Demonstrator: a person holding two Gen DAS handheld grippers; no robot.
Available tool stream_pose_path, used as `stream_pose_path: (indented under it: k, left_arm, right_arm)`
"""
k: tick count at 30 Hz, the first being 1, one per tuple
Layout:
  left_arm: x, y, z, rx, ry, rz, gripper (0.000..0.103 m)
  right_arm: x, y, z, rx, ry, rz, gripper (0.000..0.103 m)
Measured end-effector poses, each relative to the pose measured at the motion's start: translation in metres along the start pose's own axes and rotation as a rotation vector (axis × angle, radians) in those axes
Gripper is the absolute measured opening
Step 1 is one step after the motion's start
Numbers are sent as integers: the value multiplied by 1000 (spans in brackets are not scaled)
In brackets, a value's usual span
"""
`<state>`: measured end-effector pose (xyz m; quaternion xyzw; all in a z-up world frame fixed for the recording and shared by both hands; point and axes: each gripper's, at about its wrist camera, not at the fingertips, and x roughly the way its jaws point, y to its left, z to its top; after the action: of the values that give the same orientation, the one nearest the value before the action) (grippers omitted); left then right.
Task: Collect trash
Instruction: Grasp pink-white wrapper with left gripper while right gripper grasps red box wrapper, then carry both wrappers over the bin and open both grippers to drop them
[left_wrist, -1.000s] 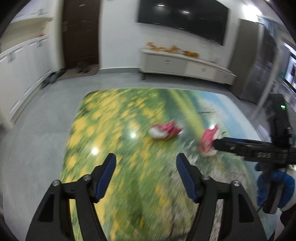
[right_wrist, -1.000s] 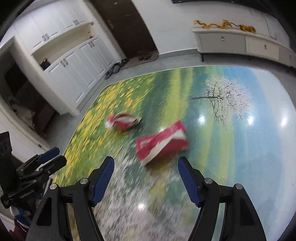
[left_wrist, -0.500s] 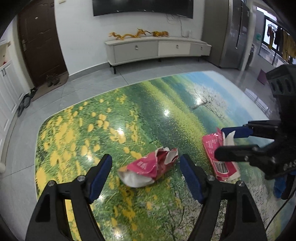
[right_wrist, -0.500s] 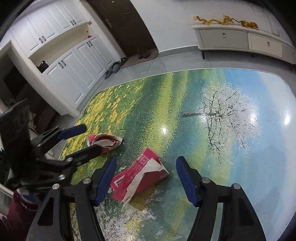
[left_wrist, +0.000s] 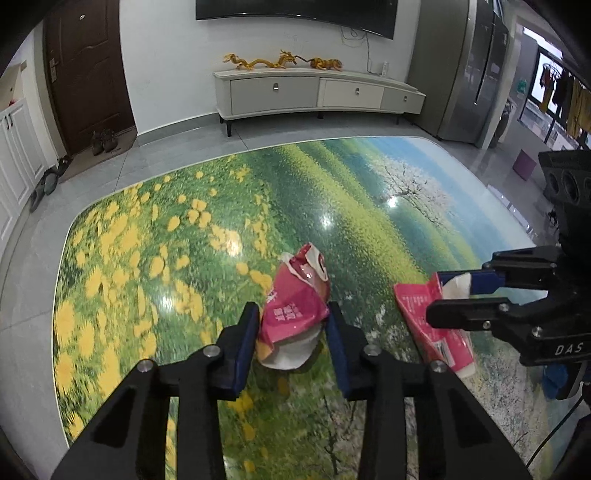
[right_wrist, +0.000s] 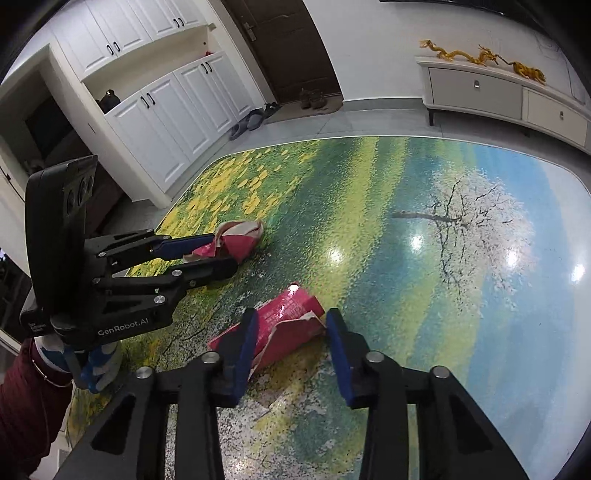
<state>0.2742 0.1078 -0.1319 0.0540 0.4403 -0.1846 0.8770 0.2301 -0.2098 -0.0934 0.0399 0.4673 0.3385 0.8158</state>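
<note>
A crumpled pink wrapper (left_wrist: 295, 306) lies on a glossy tabletop (left_wrist: 332, 192) printed with a meadow and a tree. My left gripper (left_wrist: 291, 332) has its jaws closing, and both blue pads press on the wrapper's sides. To its right lies a flattened pink packet (left_wrist: 417, 306) with a torn white end. The jaws of my right gripper (right_wrist: 291, 332) are closing too, with the packet (right_wrist: 288, 321) squeezed between the pads. Each gripper shows in the other's view: the right gripper (left_wrist: 434, 295) at the right edge, and the left gripper (right_wrist: 223, 253) on the wrapper (right_wrist: 240, 243).
A low white TV cabinet (left_wrist: 314, 92) stands against the far wall. A dark door and white cupboards (right_wrist: 166, 110) stand to the left, with shoes on the grey floor. A dark-red sleeve (right_wrist: 22, 398) is at the lower left. The tabletop (right_wrist: 406, 295) stretches away to the right.
Both pairs of jaws have narrowed from wide apart onto the trash. The left gripper came forward and down over the crumpled wrapper. The right gripper drew close over the flat packet.
</note>
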Motion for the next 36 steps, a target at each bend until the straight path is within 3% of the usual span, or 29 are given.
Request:
stream_pose_path:
  k: [9, 16, 24, 36]
  left_arm:
    - [-38, -16, -43, -87, -21, -6, 31]
    - [-74, -33, -77, -143, -39, -12, 31]
    - [-117, -75, -105, -128, -61, 61, 31]
    - [-135, -144, -125, -32, -27, 167, 31]
  right_arm:
    - [-23, 23, -33, -36, 4, 22, 10]
    - [-46, 45, -59, -74, 3, 25, 9]
    - [-90, 49, -86, -43, -49, 25, 9]
    - [-165, 16, -131, 44, -144, -43, 9]
